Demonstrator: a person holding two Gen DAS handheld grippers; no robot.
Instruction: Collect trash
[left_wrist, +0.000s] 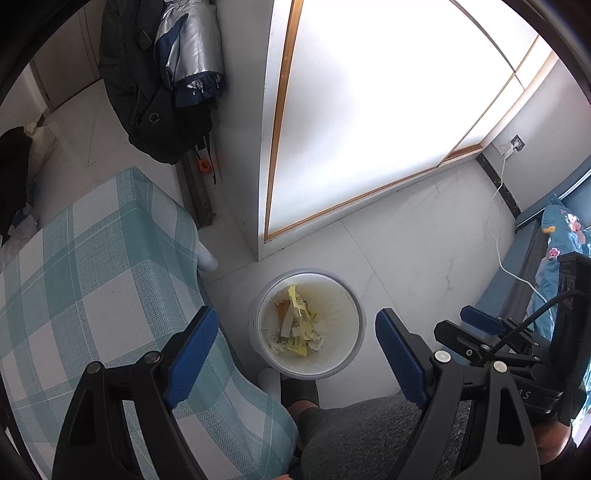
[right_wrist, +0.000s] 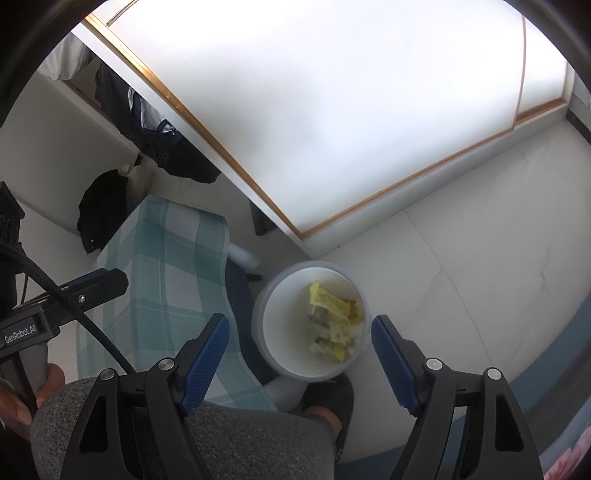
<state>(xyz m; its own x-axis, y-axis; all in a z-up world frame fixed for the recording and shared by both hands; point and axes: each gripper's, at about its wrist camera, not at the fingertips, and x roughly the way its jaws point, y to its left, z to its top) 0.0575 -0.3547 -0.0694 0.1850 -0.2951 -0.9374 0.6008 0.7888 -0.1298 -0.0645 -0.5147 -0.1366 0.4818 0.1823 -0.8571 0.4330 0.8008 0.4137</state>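
**Bin on the tiles, both grippers empty**

While hanging over pale marble-look floor tiles, wide apart and holding nothing: left gripper, blue fingers spread. Same deal for the right gripper, jaws gaping, nothing between them. Sitting on the floor just beside the table with the teal plaid tablecloth: round white trash bin, crumpled yellow wrappers lying at the bottom. Behind it, frosted sliding door with a wood-coloured frame, glowing white.

Only from the left wrist: jackets hanging by the door, wall socket with a white cable trailing down, floral bedding at the right edge. Only from the right wrist: hand wrapped around the other gripper's handle, black shoe touching the bin's base.
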